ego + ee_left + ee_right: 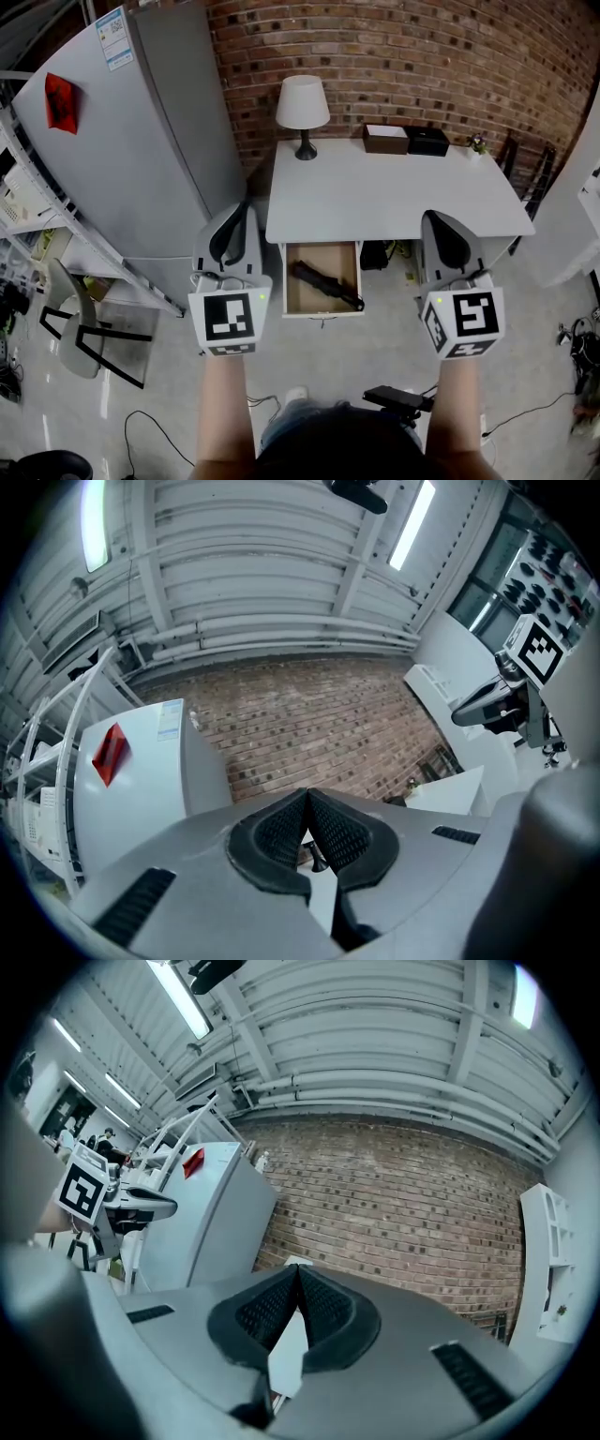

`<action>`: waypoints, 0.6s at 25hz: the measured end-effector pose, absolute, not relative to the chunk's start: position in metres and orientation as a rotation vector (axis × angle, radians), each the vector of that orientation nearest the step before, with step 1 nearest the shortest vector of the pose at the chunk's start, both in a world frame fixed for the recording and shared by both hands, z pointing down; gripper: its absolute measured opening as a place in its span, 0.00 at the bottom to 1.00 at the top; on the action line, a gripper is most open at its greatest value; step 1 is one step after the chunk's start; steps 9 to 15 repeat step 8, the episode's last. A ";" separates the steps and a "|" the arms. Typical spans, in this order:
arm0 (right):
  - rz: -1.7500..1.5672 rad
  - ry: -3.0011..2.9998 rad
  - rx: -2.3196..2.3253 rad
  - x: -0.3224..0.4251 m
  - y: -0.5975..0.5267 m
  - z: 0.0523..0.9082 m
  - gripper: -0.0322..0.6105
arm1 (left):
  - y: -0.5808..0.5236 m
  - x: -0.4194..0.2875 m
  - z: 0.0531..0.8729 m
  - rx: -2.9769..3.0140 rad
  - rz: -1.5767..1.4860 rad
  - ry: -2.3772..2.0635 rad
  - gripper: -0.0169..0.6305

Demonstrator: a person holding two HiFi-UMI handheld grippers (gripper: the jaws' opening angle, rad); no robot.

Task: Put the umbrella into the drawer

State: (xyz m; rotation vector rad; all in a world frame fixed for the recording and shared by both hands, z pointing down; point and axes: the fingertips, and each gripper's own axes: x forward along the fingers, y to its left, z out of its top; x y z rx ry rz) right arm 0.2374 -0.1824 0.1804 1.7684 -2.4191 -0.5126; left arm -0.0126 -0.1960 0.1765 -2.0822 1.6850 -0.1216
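A black folded umbrella (325, 284) lies slantwise inside the open wooden drawer (322, 307) under the white desk (394, 192). My left gripper (234, 223) hangs to the left of the drawer, held up in the air, jaws shut with nothing between them. My right gripper (442, 230) hangs to the right of the drawer at the same height, also shut and empty. In the left gripper view the tips of the left gripper (307, 794) meet, pointing at the brick wall. The right gripper (297, 1269) shows the same in its own view.
A grey fridge (141, 131) stands left of the desk. On the desk are a white lamp (303, 108) and two boxes (405, 140). A grey chair (80, 328) is at lower left. Cables and a black device (398, 398) lie on the floor near the person's feet.
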 end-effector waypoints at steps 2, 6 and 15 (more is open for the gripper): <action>-0.509 -2.418 1.770 0.240 -0.180 0.180 0.05 | -0.194 -0.011 0.176 -2.080 -0.129 1.683 0.03; -0.512 -2.422 1.756 0.245 -0.177 0.178 0.05 | -0.191 -0.006 0.173 -2.067 -0.140 1.680 0.03; -0.526 -2.425 1.739 0.247 -0.175 0.176 0.05 | -0.188 -0.003 0.172 -2.059 -0.139 1.686 0.03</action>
